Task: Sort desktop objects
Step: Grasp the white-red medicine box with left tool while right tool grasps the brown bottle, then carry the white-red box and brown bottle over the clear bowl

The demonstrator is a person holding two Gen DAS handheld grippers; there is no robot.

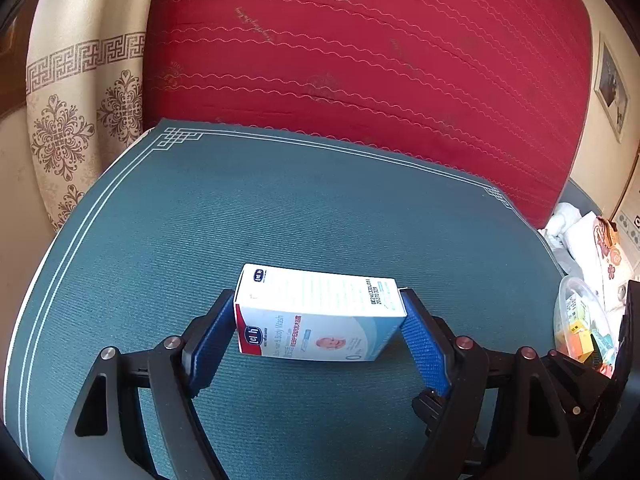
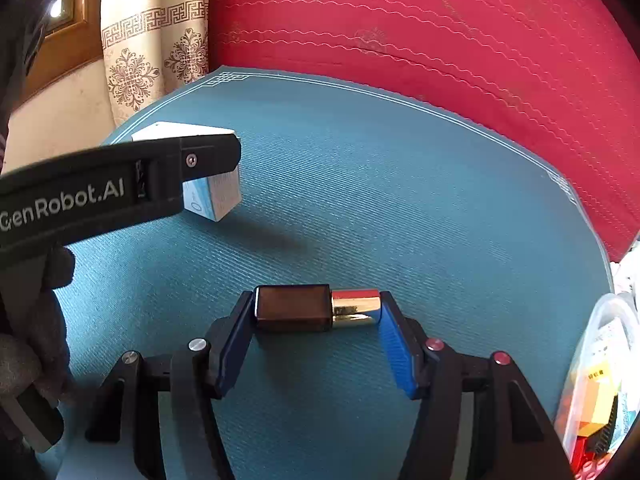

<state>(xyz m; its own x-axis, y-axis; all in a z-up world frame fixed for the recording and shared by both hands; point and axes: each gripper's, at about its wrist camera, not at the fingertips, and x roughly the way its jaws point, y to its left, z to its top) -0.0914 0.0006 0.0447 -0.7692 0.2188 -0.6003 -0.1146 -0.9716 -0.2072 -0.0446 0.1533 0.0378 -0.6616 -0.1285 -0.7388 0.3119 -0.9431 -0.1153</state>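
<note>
My left gripper (image 1: 320, 320) is clamped on the white body-wash box (image 1: 316, 314), lifted over the near middle of the teal mat (image 1: 240, 208). My right gripper (image 2: 318, 312) is clenched end to end on a dark bottle with a gold cap (image 2: 316, 308), also near. I judge sorting is mid-way: both items are still to be placed, perhaps by the clear container (image 2: 600, 380) at far right.

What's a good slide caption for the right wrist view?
Right tongs clamp a dark bottle by its gold cap over the teal mat.
</note>
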